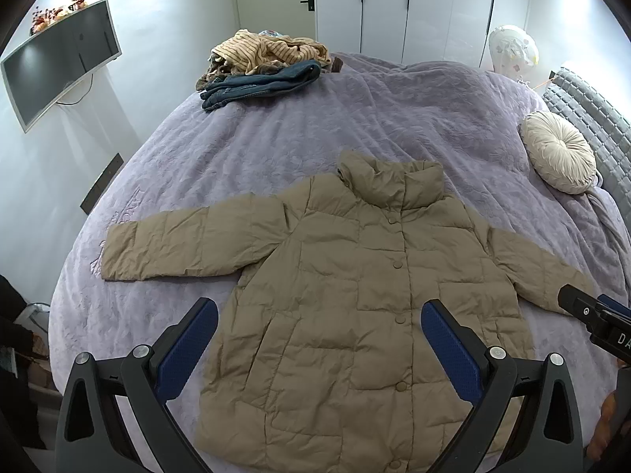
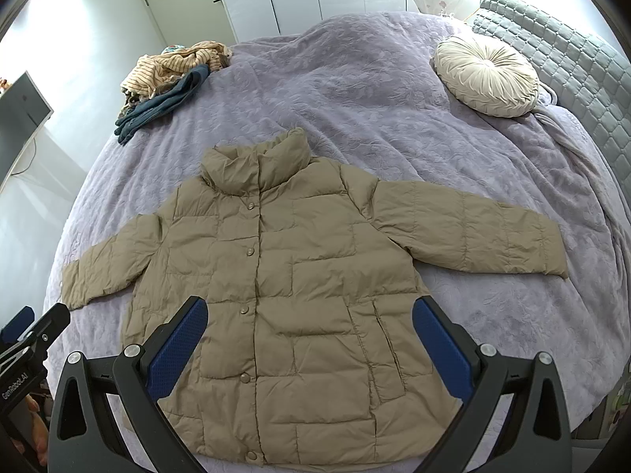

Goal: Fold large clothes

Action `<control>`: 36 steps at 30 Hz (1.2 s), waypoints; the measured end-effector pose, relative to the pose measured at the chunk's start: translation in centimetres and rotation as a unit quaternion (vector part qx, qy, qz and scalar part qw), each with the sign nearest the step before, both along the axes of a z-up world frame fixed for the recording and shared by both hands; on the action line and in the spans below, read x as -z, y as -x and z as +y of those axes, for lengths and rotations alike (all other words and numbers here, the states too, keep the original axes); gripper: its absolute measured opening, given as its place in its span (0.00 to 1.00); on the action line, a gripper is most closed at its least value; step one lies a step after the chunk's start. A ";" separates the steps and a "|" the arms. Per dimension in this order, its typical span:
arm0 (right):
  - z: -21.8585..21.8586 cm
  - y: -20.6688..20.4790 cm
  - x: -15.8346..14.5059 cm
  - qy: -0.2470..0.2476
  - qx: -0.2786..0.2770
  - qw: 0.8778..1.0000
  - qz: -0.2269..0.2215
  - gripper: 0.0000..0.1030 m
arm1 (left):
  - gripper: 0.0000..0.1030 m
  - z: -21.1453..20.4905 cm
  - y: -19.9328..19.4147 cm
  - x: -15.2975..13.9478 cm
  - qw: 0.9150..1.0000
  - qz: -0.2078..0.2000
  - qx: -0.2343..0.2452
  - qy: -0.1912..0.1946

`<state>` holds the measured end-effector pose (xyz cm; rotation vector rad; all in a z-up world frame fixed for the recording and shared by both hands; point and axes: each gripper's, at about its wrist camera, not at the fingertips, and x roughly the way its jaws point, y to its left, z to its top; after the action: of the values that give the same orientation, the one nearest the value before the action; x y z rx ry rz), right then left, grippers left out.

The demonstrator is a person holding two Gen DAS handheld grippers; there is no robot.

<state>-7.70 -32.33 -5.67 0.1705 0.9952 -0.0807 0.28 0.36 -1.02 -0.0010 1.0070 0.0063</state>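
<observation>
In the middle of a bed covered by a lilac blanket (image 1: 276,149), a tan puffer jacket (image 1: 347,295) lies flat, front up, snaps closed, collar toward the top of the frame and both sleeves spread sideways. Bare blanket surrounds it on the upper side, broad and open; the near hem runs to the bottom of the frame.

A heap of striped and denim clothes (image 1: 260,67) sits at the upper left, well apart from the jacket. A round cream cushion (image 2: 487,75) rests at the upper right beside a grey quilted headboard (image 2: 572,59). A dark screen (image 1: 59,67) hangs on the wall at far left. White closet doors (image 1: 414,8) fill the top.

The left claw (image 1: 319,339) hangs over the jacket's lower body, jaws spread wide, gripping nothing. The right claw (image 2: 309,335) hangs likewise, wide apart and empty, over the lower front by the snaps.
</observation>
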 end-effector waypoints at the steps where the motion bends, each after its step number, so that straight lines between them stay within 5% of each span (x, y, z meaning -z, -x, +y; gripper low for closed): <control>1: 0.0 -0.1 0.0 0.000 0.000 1.000 0.000 1.00 | 1.00 0.0 0.0 0.0 1.000 -0.001 0.000 0.000; 36: 0.6 -0.9 1.5 0.003 -0.001 1.000 0.020 1.00 | 1.00 0.6 -0.7 1.0 0.999 -0.020 0.000 0.046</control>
<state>-6.84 -31.73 -7.16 0.1631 1.0351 -0.0853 0.99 0.96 -2.00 -0.0842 0.9661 -0.0394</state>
